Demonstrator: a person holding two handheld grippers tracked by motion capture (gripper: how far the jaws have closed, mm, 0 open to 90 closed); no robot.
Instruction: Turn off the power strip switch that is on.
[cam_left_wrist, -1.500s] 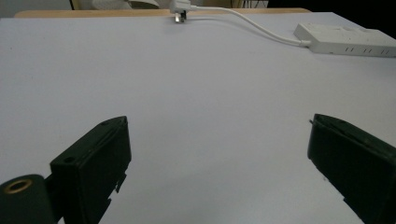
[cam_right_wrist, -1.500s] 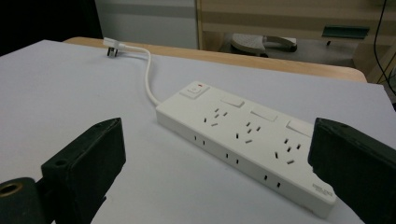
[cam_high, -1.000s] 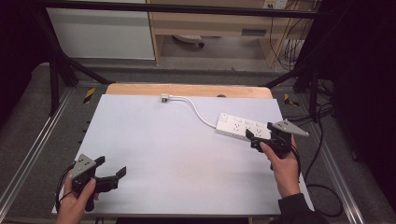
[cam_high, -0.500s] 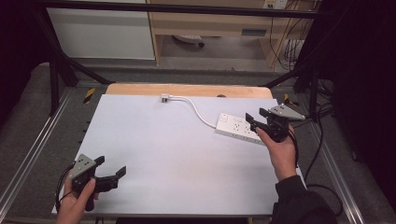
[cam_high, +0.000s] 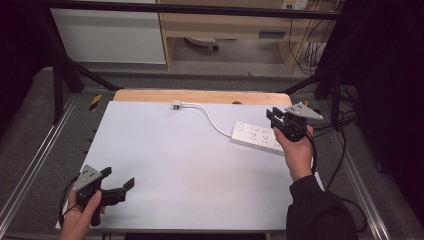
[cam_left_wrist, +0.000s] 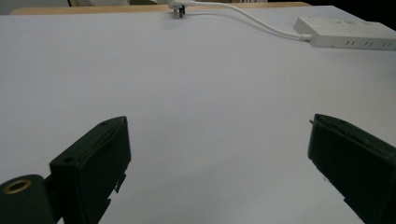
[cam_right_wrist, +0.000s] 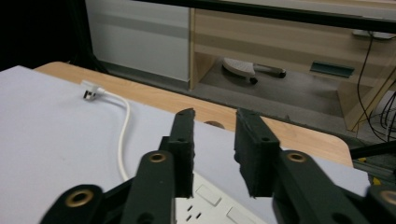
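A white power strip (cam_high: 258, 138) lies at the table's (cam_high: 180, 165) right side, its cord (cam_high: 212, 118) curving to a plug (cam_high: 176, 104) near the far edge. The right gripper (cam_high: 274, 118) hovers just above the strip's far end — jaws a narrow gap apart, holding nothing. The left gripper (cam_high: 119, 183) sits low at the near left corner, jaws wide apart.

Table sheet (cam_high: 190, 165): matt white, smooth, paper-like. Table edge (cam_high: 200, 96) beyond sheet: light wood, smooth. Power strip (cam_high: 257, 137): white plastic, slight sheen. Cord (cam_high: 212, 117) and plug (cam_high: 176, 104): white plastic, smooth. Left gripper (cam_left_wrist: 219, 154), right gripper (cam_right_wrist: 213, 149): black matt plastic jaws, brass-coloured metal rings at pivots. Sleeve (cam_high: 315, 210): dark cloth. Frame rail (cam_high: 30, 170): grey metal.
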